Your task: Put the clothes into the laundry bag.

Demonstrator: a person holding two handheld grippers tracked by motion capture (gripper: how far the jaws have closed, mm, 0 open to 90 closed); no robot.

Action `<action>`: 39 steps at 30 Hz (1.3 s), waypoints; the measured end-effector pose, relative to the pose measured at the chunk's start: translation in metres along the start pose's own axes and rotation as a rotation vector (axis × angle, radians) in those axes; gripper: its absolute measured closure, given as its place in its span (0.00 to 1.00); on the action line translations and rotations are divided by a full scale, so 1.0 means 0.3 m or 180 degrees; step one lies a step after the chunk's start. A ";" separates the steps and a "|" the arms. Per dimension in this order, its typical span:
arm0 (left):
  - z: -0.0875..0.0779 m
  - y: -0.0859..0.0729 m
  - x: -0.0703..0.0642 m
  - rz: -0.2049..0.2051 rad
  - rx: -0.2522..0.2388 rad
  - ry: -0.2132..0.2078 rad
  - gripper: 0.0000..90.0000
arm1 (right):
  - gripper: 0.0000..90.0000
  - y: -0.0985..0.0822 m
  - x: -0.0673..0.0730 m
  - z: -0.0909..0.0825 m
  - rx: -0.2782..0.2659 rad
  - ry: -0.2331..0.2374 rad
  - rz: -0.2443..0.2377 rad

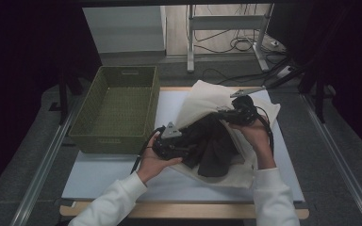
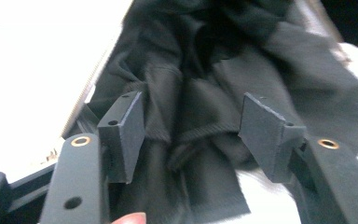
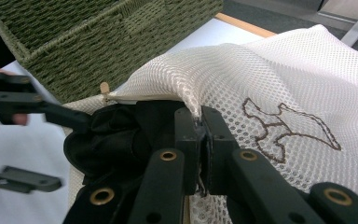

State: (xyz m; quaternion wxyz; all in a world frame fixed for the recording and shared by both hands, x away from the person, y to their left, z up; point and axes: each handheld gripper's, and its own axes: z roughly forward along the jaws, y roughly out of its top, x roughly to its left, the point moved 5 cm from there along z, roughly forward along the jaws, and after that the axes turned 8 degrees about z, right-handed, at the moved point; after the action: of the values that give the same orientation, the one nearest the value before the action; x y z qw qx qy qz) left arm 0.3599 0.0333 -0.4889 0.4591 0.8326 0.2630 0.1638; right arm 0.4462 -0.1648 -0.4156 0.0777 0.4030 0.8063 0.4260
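Mid-table, toward the right edge: stuffing a black garment [image 1: 210, 143] into a white mesh bag [image 1: 202, 101]. Right gripper [image 3: 200, 140] clamped on the bag's rim, left gripper [image 2: 191, 133] jaws apart, garment loose between. Next, likely: regripping and pushing deeper.

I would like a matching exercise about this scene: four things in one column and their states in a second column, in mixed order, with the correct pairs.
Things:
1. left tool
2. right tool
3. dark garment
4. green woven basket

States:
A. clamped on the edge of the white mesh bag
B. stands with nothing inside it
C. jaws apart, nothing pressed between them
D. partly inside the bag, partly hanging out

Pairs: 1-C, 2-A, 3-D, 4-B
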 end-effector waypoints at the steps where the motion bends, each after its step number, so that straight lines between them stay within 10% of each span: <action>1: -0.011 -0.005 -0.005 0.0016 0.0005 -0.0044 0.50 | 0.96 0.000 0.000 0.000 0.0001 -0.0001 0.0000; 8: -0.020 -0.059 -0.040 0.0154 0.0246 -0.0383 0.90 | 0.96 0.000 0.002 0.001 0.0004 -0.0014 -0.0007; 19: 0.071 -0.118 -0.100 0.0287 0.0561 -0.0660 1.00 | 0.96 -0.001 0.000 -0.004 0.0007 -0.0009 0.0001; 39: 0.223 -0.139 -0.075 0.0261 0.0919 -0.0365 1.00 | 0.96 0.000 0.004 -0.002 0.0018 0.0000 -0.0023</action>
State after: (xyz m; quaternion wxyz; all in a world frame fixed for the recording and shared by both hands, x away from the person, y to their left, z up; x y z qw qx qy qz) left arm 0.3641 -0.0070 -0.5603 0.3417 0.9080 0.2229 0.0952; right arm 0.4451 -0.1645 -0.4150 0.0781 0.4003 0.8089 0.4234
